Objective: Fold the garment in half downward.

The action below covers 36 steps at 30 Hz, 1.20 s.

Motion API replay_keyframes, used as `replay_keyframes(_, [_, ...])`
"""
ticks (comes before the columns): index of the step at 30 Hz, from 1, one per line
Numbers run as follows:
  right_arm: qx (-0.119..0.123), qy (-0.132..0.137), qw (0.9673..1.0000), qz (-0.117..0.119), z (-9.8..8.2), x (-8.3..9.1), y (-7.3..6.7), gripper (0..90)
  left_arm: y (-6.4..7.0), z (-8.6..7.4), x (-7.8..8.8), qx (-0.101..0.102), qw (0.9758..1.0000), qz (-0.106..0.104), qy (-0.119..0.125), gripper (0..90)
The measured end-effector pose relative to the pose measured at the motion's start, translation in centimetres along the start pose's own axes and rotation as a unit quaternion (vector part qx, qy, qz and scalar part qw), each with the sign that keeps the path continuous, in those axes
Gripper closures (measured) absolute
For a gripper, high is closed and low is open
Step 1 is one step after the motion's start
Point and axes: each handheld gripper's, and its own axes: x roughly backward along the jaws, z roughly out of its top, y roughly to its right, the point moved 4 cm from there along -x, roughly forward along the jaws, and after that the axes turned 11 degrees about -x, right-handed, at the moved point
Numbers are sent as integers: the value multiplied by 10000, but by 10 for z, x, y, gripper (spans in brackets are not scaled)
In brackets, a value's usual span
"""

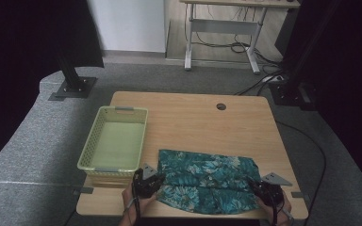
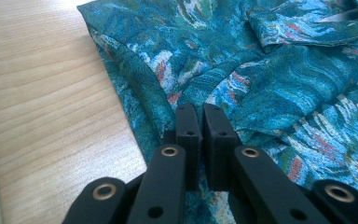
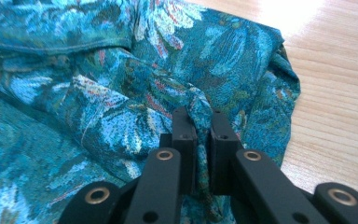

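The worktop [image 1: 193, 117] carried a green basket [image 1: 115, 139] at its left and the teal patterned cloth [image 1: 207, 181] along its near edge. Each tool, left tool [image 2: 201, 112] and right tool [image 3: 200, 116], pinched a near fold; lifting both evenly would have kept the fold straight.

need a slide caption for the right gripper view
Right tool pinching a ridge of teal patterned cloth on the wooden table.

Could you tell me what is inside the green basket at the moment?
The basket looks empty in the high view: only its pale green floor shows. The near wall hides a strip of that floor, so something flat there cannot be ruled out.
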Motion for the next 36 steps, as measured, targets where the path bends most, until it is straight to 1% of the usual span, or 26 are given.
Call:
replay_keyframes(5, [-19,-42,10000,-60,4,-5,2,823,0,4,-5,26,9999,109,-70,859])
replay_keyframes(8, [-105,-54,9999,-30,8,-10,5,815,0,9,-10,44,9998,175,-126,858])
replay_keyframes(11, [-101,-70,9999,-37,14,-16,7,799,-3,12,-14,23,9996,241,-156,853])
replay_keyframes(15, [-73,-30,10000,-32,21,-25,9,788,-8,12,-16,183,9995,243,-94,851])
replay_keyframes(17, [-19,-13,10000,-63,23,-28,9,785,-9,11,-16,249,9994,231,-47,850])
replay_keyframes(20, [15,-6,9999,-104,26,-30,8,784,-8,10,-16,271,9993,260,-7,847])
replay_keyframes(24, [41,32,9999,-155,25,-30,8,761,-7,11,-16,202,9993,303,-20,830])
replay_keyframes(26, [17,47,9999,-149,24,-29,8,735,-6,11,-15,135,9994,329,-46,817])
replay_keyframes(29, [18,89,9998,-170,23,-28,8,679,-5,11,-15,147,9993,330,-19,782])
replay_keyframes(31, [46,111,9997,-232,22,-27,8,619,-5,12,-12,136,9992,378,4,723])
replay_keyframes(32, [43,131,9996,-262,22,-26,8,575,-5,13,-10,139,9991,402,42,685])
replay_keyframes(34, [12,190,9993,-333,23,-23,8,498,-3,14,-4,56,9991,407,85,598])
replay_keyframes(36, [-72,306,9989,-334,25,-17,9,456,-1,15,3,64,9988,458,185,565])
